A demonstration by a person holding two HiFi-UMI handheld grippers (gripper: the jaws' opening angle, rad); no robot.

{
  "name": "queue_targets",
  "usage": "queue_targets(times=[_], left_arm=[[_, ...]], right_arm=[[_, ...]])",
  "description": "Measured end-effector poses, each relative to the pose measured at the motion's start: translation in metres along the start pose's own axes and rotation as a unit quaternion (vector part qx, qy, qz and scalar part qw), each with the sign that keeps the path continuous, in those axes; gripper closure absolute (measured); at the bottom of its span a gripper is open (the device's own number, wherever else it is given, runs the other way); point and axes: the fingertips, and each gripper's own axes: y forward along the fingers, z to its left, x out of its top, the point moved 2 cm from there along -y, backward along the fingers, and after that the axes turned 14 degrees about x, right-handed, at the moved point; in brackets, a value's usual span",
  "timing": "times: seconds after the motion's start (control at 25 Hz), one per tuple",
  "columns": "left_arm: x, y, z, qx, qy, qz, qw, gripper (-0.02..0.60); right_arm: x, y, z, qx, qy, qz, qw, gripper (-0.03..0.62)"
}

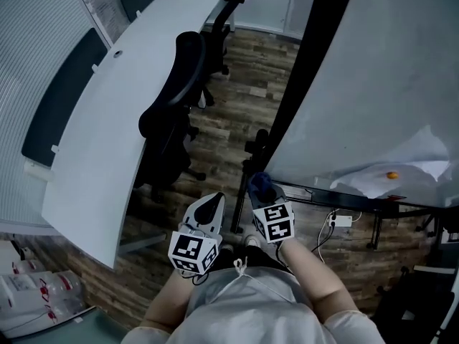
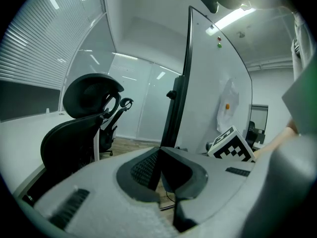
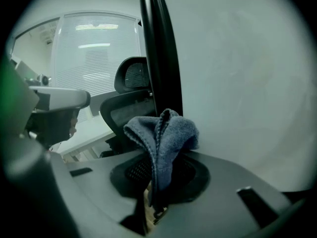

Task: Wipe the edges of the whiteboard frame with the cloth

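A tall whiteboard (image 1: 387, 70) stands on the right with a black frame edge (image 1: 315, 56) running down its left side. My right gripper (image 1: 262, 192) is shut on a folded blue cloth (image 1: 259, 183), close beside the lower end of that edge. In the right gripper view the blue cloth (image 3: 163, 138) sticks up from between the jaws, just in front of the black frame edge (image 3: 161, 58). My left gripper (image 1: 210, 208) hangs to the left of the right one, shut with nothing in it. The left gripper view shows the frame edge (image 2: 179, 83) ahead, apart from the jaws.
A black office chair (image 1: 172, 106) stands left of the whiteboard, by a long curved white desk (image 1: 107, 120). A second chair (image 1: 233, 2) is farther back. A crumpled paper with an orange magnet (image 1: 391, 175) hangs on the board. The board's stand and cables (image 1: 337, 221) are on the wooden floor.
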Motion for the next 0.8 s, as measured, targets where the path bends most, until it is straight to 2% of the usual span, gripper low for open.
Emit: queue_targets(times=[0.16, 0.32, 0.52, 0.8], left_arm=[[0.002, 0.001, 0.003, -0.007, 0.003, -0.002, 1.0000, 0.563], [0.004, 0.003, 0.004, -0.006, 0.000, 0.000, 1.0000, 0.563], [0.016, 0.006, -0.001, -0.015, 0.005, -0.005, 0.9999, 0.563], [0.042, 0.008, -0.011, -0.025, 0.008, -0.024, 0.9994, 0.563]], right_arm=[[0.007, -0.004, 0.002, -0.004, 0.021, -0.006, 1.000, 0.525], [0.023, -0.014, 0.006, -0.008, 0.000, -0.014, 1.000, 0.526], [0.053, -0.033, 0.014, 0.012, 0.009, -0.033, 0.999, 0.526], [0.095, -0.058, 0.024, 0.000, -0.014, -0.034, 0.999, 0.526]])
